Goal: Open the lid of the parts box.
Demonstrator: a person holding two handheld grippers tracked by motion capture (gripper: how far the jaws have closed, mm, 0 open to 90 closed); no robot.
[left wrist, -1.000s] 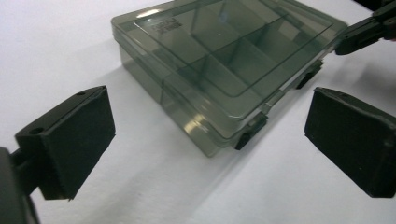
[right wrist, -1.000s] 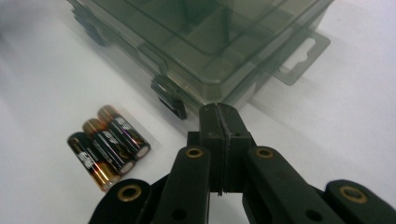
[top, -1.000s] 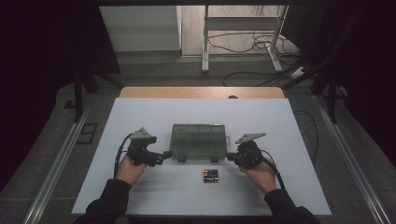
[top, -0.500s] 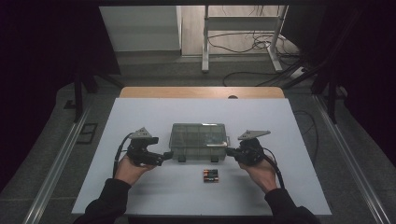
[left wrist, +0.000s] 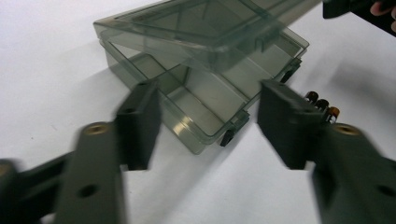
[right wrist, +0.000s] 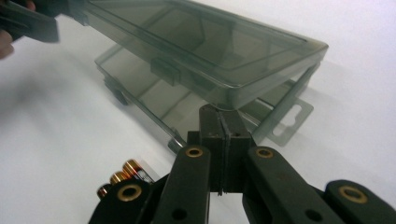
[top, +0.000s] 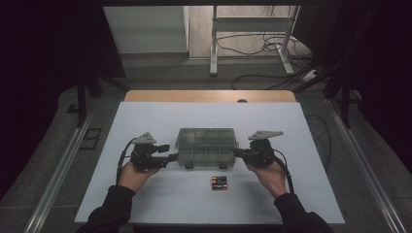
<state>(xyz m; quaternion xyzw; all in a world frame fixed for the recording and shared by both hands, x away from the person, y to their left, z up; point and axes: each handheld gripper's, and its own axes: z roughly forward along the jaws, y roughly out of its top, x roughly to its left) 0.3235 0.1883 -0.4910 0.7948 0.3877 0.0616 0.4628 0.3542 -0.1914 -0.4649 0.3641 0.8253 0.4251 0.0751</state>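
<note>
While both hands work at its two ends, the white surface (top: 145, 126) carries a smoky clear plastic organizer box (top: 206, 147) at its middle, near the person's edge. Its lid (left wrist: 201, 21) stands partly raised over the divided tray (left wrist: 196, 109).

Judged handling: light, stiff, thin-walled plastic, slick on the surface and likely to skid if pushed from one side only. Lid hinges freely and could drop shut. Best holds look like the lid's front lip or the tray's corner wall, with one tool steadying the base.

Right tool (right wrist: 219, 140): jaws fully together, nothing between them, tip tucked under the lid's corner, seemingly propping it.

Left tool (left wrist: 205, 126): jaws about half apart, bracketing the tray's near corner, pads not touching it. They have just been closing; box corner sits between them.

Small batteries (top: 219, 182) lie just in front of the box.

Against the earlier frames: lid now sits higher.
</note>
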